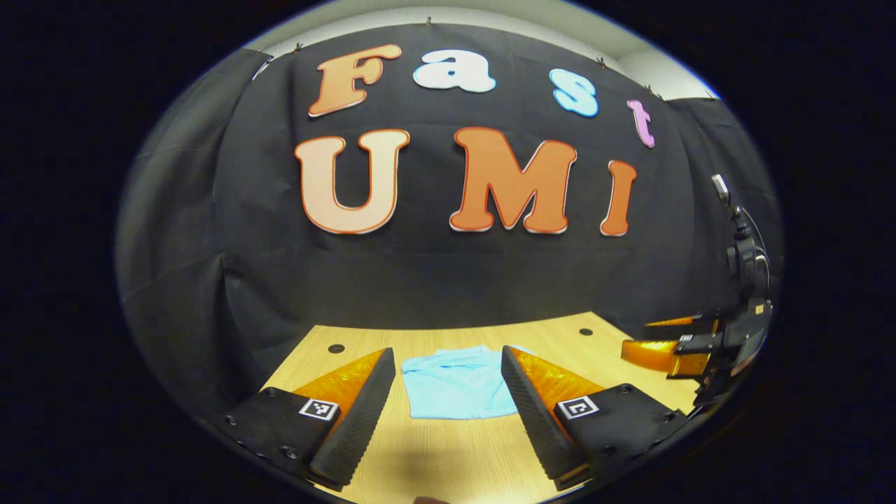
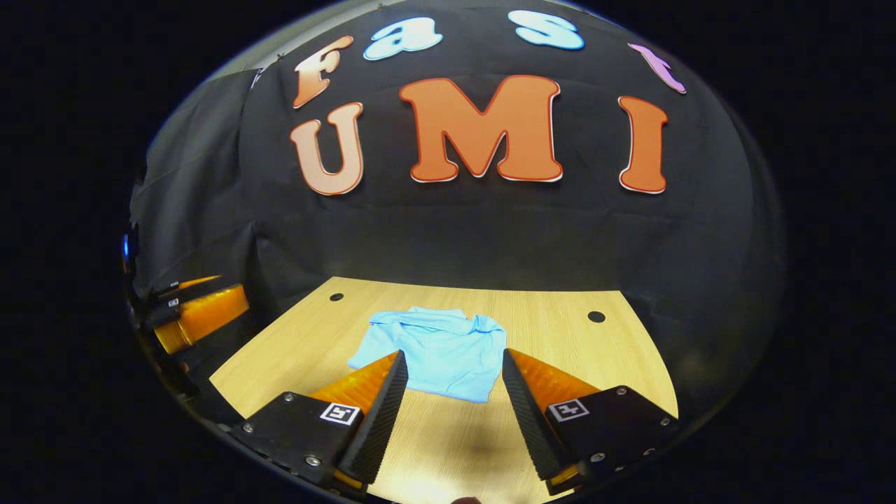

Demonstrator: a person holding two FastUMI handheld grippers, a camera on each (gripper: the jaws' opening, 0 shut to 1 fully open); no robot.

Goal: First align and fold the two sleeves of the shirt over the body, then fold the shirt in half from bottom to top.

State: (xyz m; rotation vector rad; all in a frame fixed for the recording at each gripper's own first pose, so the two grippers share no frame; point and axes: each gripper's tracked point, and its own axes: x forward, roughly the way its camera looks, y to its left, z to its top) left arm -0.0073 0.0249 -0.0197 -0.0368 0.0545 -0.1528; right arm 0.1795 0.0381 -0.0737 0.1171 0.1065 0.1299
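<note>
Both grippers, left gripper (image 1: 448,406) and right gripper (image 2: 451,413), hover with jaws spread, holding nothing. Shirt (image 2: 437,350) lies compact mid-surface (image 2: 560,336). Judgement: check sleeves lie aligned, then pinch both bottom corners evenly before lifting.

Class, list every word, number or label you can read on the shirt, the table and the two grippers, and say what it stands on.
No readable text.
Marker squares on the left gripper and right gripper: coded patterns, no words.
Shirt and table: no print visible.
</note>
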